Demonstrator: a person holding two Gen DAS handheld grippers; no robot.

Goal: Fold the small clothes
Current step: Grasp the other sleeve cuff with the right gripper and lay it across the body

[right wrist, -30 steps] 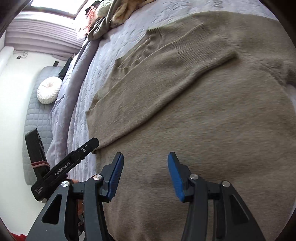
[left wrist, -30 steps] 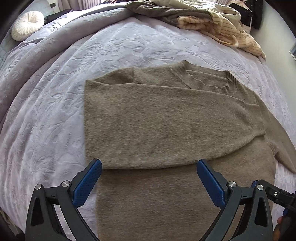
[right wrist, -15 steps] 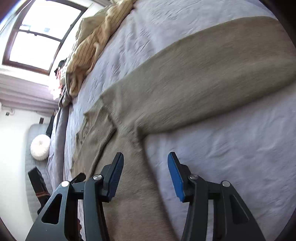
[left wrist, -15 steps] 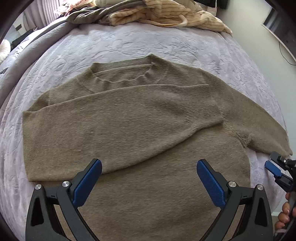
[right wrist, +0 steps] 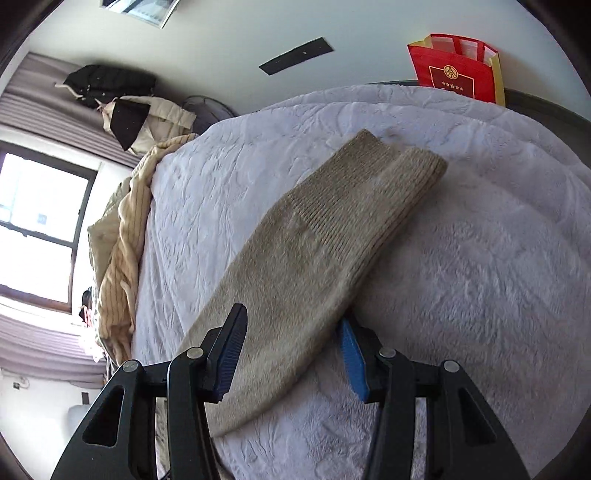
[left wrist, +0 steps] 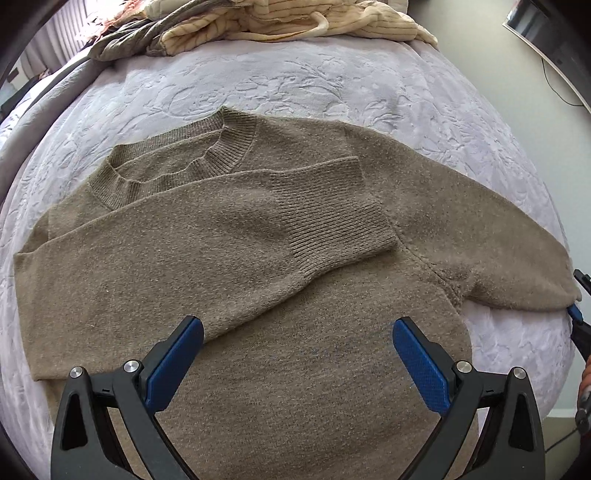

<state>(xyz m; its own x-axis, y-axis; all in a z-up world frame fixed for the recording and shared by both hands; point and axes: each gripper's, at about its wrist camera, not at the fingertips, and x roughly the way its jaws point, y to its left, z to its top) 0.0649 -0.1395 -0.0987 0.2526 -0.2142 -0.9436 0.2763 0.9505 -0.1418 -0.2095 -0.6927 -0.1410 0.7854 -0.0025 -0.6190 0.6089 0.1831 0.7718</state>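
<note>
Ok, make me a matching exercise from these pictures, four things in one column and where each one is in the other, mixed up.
Things:
1. folded sleeve cuff
2. unfolded sleeve
3. striped cream garment
4. red bag

Places:
A. heaped at the far edge of the bed
B. lying across the sweater's chest
C. against the wall beyond the bed
D. between the right hand-held gripper's fingers

Pairs: 1-B, 2-D, 3-A, 4-C
</note>
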